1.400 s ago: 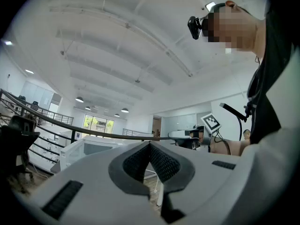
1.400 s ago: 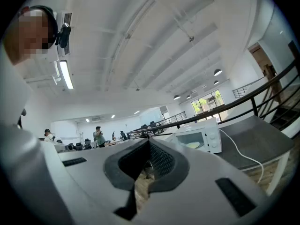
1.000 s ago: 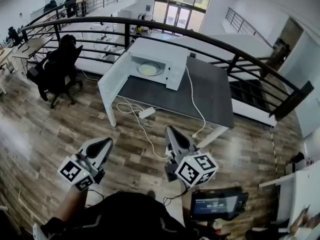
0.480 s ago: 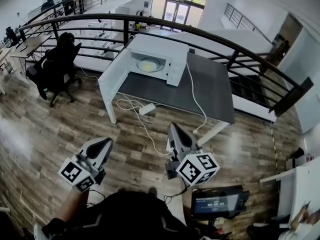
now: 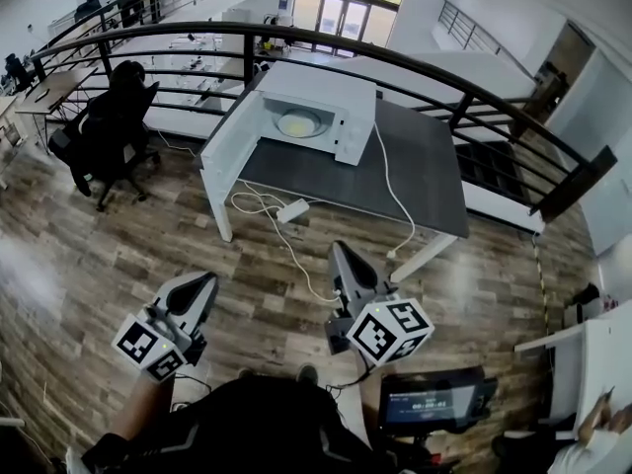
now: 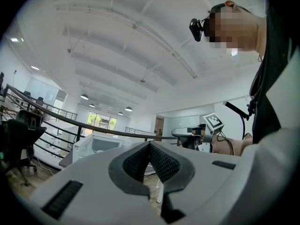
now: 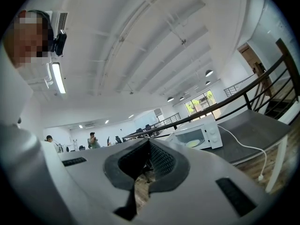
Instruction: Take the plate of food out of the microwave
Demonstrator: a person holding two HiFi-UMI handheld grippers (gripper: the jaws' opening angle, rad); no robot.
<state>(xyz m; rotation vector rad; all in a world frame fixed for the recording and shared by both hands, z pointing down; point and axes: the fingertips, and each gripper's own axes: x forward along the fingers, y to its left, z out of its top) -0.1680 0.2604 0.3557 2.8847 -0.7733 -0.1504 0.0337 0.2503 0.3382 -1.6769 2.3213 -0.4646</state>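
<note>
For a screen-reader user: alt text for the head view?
A microwave, door open with a plate of food inside, sits on a dark table across a wooden floor. Nearer, the left gripper and right gripper are empty, jaws shut.

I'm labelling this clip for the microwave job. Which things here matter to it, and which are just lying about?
Job: microwave, its open door, plate of food inside, table, left gripper, right gripper.
Lying about: office chair, power strip, railing.
</note>
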